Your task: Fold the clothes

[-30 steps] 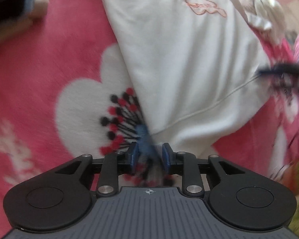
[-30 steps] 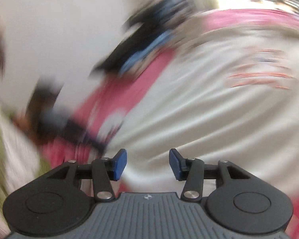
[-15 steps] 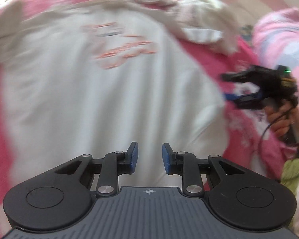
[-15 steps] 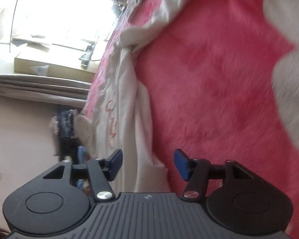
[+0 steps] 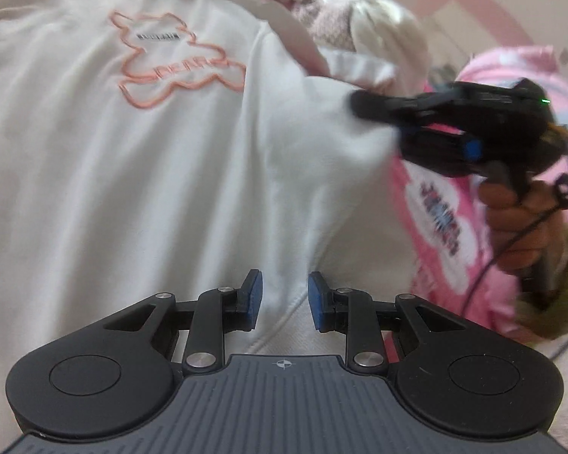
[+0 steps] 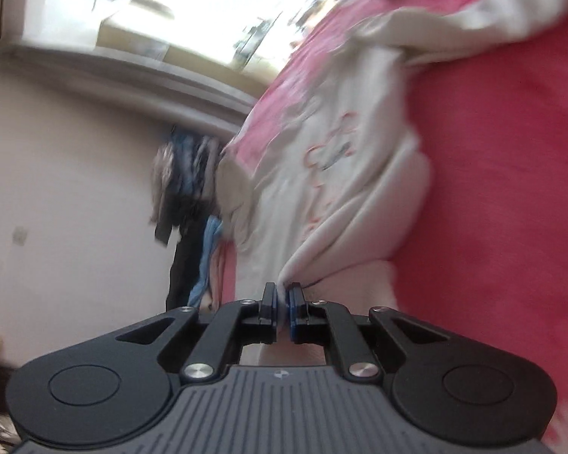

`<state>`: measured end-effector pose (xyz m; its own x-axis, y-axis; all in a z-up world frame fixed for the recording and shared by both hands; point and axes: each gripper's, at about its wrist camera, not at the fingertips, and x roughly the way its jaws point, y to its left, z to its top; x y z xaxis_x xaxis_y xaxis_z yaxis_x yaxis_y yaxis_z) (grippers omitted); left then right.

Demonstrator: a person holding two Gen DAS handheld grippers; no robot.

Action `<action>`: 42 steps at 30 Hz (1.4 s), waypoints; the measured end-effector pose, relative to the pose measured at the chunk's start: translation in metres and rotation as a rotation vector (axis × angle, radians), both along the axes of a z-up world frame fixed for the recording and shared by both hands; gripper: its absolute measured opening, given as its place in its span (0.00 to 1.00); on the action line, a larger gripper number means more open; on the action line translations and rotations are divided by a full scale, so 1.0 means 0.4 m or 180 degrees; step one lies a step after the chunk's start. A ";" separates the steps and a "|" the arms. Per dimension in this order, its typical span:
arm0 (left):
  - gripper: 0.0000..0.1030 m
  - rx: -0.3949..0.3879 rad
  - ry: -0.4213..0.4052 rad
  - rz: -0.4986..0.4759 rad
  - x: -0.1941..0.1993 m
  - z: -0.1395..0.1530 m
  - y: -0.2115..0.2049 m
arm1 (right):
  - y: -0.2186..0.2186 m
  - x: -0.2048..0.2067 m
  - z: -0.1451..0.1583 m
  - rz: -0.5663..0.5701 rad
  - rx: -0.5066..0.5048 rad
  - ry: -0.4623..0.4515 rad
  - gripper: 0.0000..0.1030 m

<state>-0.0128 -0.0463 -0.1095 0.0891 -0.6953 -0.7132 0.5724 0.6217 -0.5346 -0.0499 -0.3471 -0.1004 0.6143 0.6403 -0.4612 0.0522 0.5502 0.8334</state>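
Note:
A white shirt [image 5: 132, 189] with an orange bear outline [image 5: 174, 60] lies spread on a pink blanket [image 6: 511, 151]. In the left wrist view my left gripper [image 5: 284, 295] hovers over the shirt's near hem. Its blue pads stand apart, with cloth under the gap and not pinched. My right gripper [image 6: 283, 295] is closing, and its pads pinch a bunched edge of the white shirt [image 6: 344, 196]. From the left wrist view the right gripper [image 5: 359, 104] reaches in at the shirt's right edge, held by a hand [image 5: 511, 219].
A heap of pale clothes [image 5: 359, 19] lies beyond the shirt at the far right. Pink printed cloth [image 5: 443, 208] and a green sleeve [image 5: 564, 283] sit at the right. Dark and blue garments [image 6: 185, 189] hang at the bed's far edge, below a bright window [image 6: 170, 7].
The right gripper's jaws came together on the shirt's edge after standing wide apart. The left wrist view swung from the shirt's corner to over its hem; the left pads kept their gap.

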 end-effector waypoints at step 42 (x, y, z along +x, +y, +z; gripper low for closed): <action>0.28 -0.0019 -0.0165 0.0201 0.017 -0.042 0.040 | -0.016 -0.035 -0.216 -0.0591 0.1068 0.0998 0.08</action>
<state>-0.0058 -0.0302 -0.1264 0.1696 -0.6912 -0.7025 0.5591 0.6545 -0.5090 -0.0640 -0.3535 -0.1870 0.5965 0.6781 -0.4293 0.4006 0.2120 0.8914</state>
